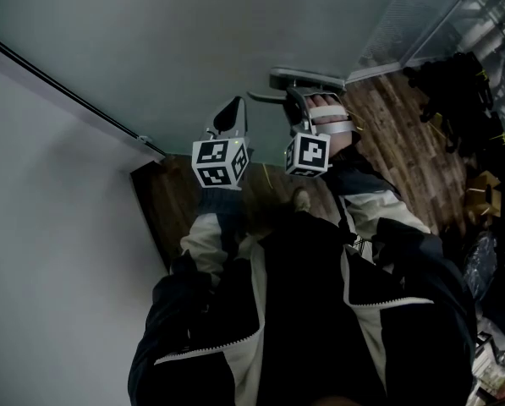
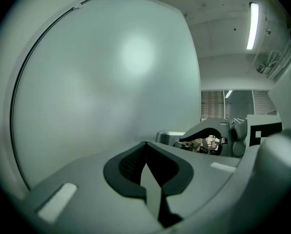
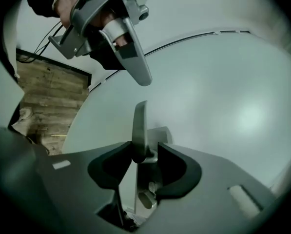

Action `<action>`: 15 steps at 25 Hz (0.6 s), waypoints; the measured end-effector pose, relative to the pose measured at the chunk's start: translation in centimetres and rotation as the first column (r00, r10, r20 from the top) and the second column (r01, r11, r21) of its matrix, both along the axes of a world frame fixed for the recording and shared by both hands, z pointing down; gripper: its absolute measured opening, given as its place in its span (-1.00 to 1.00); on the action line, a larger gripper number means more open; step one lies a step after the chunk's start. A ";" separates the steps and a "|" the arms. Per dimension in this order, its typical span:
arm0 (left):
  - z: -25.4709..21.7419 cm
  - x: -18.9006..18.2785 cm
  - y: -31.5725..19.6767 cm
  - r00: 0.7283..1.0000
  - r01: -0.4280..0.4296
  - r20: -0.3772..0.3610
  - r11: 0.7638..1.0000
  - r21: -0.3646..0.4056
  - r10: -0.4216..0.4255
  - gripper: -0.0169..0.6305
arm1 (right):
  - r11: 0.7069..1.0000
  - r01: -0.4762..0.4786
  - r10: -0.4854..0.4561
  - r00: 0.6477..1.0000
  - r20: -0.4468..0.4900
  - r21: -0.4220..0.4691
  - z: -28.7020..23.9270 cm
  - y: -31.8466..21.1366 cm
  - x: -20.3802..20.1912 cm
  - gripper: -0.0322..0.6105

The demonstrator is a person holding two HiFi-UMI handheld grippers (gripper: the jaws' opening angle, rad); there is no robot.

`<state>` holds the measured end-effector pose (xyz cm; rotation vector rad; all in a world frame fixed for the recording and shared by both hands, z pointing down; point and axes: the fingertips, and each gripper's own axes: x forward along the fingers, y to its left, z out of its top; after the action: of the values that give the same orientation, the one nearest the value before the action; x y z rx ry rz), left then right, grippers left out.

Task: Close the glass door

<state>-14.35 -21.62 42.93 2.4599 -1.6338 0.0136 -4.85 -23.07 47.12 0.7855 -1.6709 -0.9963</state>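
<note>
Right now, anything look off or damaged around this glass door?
Nothing stands out. The frosted glass door looks intact, with no cracks showing. Its lever handle looks undamaged and stands between the open right tongs, not clamped. Only untidy spot: dark bags piled on the wood floor at the head view's right.

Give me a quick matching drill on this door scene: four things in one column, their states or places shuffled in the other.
1 left gripper
2 right gripper
3 door handle
4 floor

A wooden planks
B jaws apart
C jaws together, nothing held
D between the right gripper's jaws

Pairs: 1-C, 2-B, 3-D, 4-A
</note>
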 end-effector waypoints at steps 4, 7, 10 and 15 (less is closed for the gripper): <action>0.2 -0.7 0.5 1.000 0.006 -0.004 1.000 0.002 -0.006 -0.94 | 1.000 0.008 -0.008 1.000 -0.029 0.010 0.5 -0.1 -0.1 -0.44; 0.5 -1.3 0.5 1.000 0.006 -0.005 1.000 0.000 -0.006 -0.94 | 1.000 -0.004 0.004 0.999 -0.036 0.024 0.6 -0.5 -0.1 -0.44; 0.5 -1.4 0.0 1.000 -0.002 -0.006 1.000 -0.008 0.002 -0.94 | 0.999 -0.008 0.010 0.999 -0.047 0.040 0.5 -1.6 0.0 -0.45; 0.2 -0.8 -1.1 1.000 -0.004 0.005 1.000 -0.009 0.004 -0.94 | 0.998 0.005 0.000 0.997 -0.075 0.067 0.4 -3.9 0.6 -0.46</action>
<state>-15.12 -22.76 43.09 2.4588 -1.6269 0.0276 -4.30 -26.92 47.53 0.7807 -1.5822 -1.0758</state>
